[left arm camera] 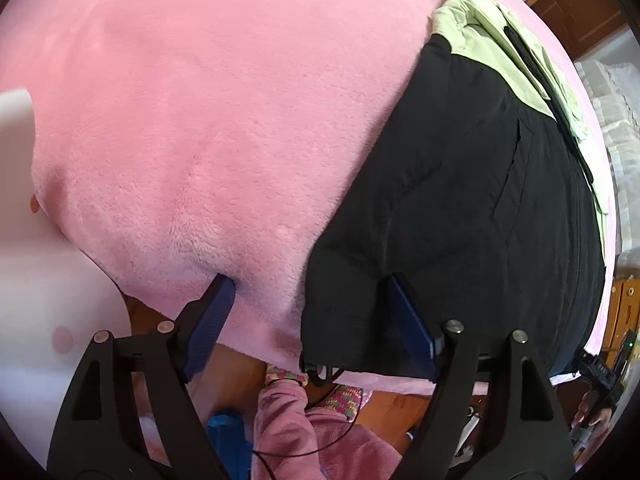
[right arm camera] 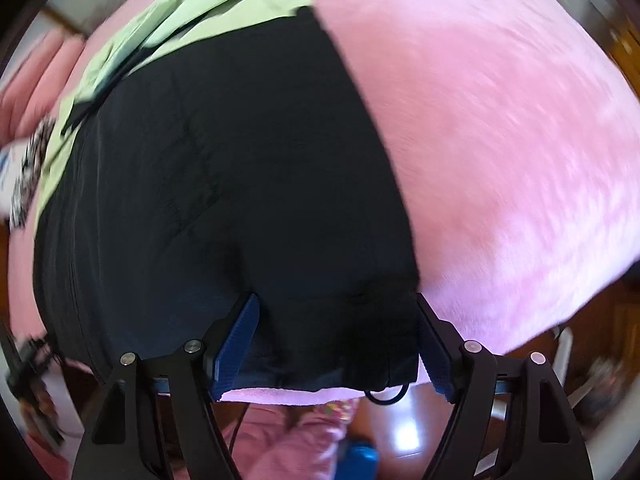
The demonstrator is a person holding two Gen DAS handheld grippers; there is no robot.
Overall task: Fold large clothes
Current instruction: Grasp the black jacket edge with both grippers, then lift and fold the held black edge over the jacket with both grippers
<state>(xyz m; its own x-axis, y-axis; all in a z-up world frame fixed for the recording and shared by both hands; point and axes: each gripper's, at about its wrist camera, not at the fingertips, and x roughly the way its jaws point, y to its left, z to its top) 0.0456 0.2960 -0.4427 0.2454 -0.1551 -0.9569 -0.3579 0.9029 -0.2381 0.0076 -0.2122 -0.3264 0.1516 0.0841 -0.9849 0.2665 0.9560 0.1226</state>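
Note:
A large black garment [left arm camera: 460,200] with a pale green upper part [left arm camera: 472,16] lies flat on a pink fleece blanket [left arm camera: 220,120]. In the left wrist view its near left hem corner sits between the fingers of my left gripper [left arm camera: 309,282], which stands open; one blue pad [left arm camera: 408,320] rests on the black cloth, the other on the blanket. In the right wrist view the same black garment [right arm camera: 240,180] fills the middle, its green part [right arm camera: 224,4] at the top. My right gripper [right arm camera: 336,302] is open, straddling the near right hem corner. A black drawstring [right arm camera: 384,394] hangs off the hem.
The blanket's near edge [left arm camera: 256,350] drops to a wooden floor [right arm camera: 408,432]. A person's pink sleeve [left arm camera: 288,420] is below the grippers. A white object [left arm camera: 24,280] stands at the left, wooden cabinets [left arm camera: 576,8] at the far right, white lace fabric [left arm camera: 616,112] beside the bed.

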